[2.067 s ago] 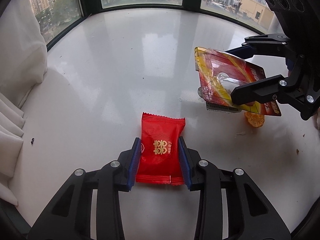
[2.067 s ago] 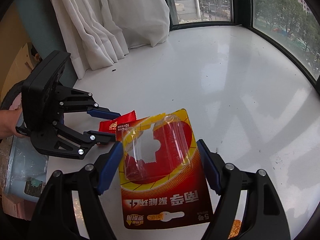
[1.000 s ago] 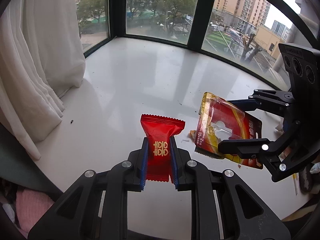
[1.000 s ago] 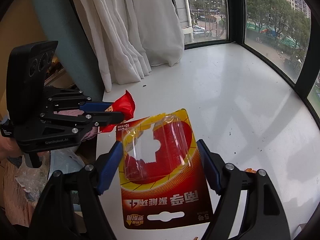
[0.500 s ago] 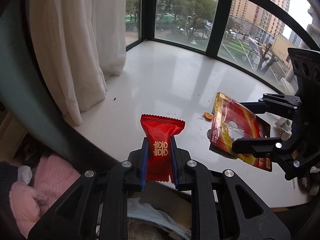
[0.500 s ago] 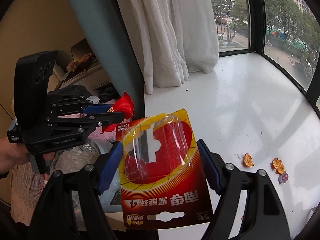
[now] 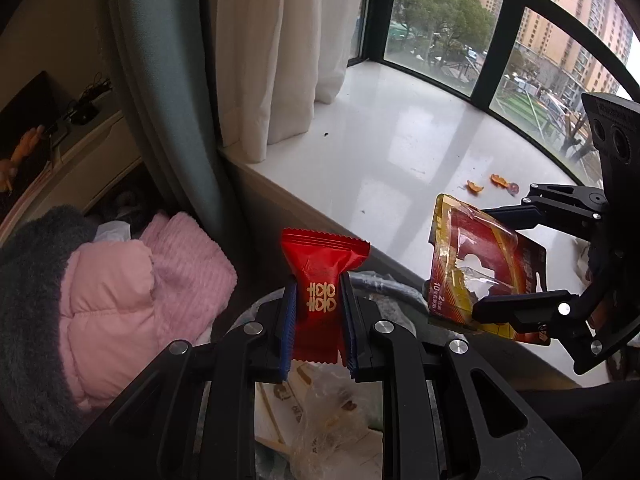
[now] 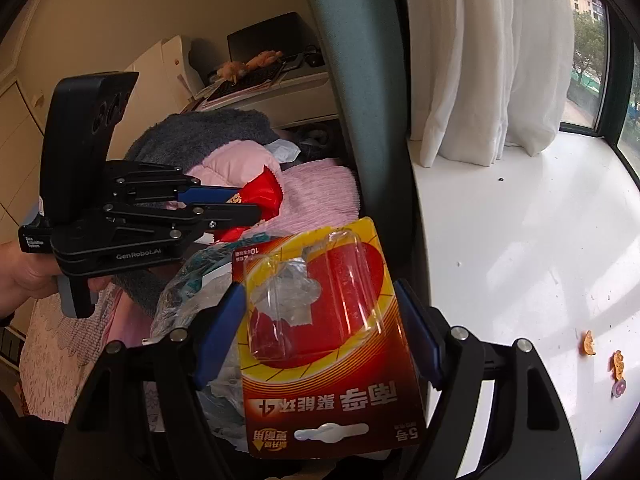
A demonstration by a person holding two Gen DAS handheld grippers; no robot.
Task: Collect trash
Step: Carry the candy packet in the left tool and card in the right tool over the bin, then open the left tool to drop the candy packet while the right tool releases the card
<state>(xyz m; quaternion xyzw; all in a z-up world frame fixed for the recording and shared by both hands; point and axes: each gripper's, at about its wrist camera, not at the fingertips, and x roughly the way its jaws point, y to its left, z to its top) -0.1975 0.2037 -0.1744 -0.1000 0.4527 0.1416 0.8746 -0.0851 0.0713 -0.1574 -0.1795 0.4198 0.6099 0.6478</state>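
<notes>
Left wrist view: the left gripper (image 7: 318, 316) is clamped on a red foil snack packet with gold characters (image 7: 320, 280), upright between the blue pads, past the front edge of the white glossy window sill (image 7: 400, 148) and above a bin lined with a clear crinkled plastic bag (image 7: 320, 412). The right gripper (image 7: 496, 260) grips a red and yellow torn blister-pack card (image 7: 480, 276) by its edges, over the sill's front edge. Orange peel scraps (image 7: 486, 183) lie near the sill's far edge. A pink quilted garment (image 7: 120, 292) lies left.

Right wrist view: the right gripper (image 8: 320, 332) holds the card (image 8: 332, 360) by both side edges over the bag (image 8: 188, 300). A hand (image 8: 20, 268) holds the left gripper (image 8: 236, 204), closed on the packet (image 8: 260, 196).
</notes>
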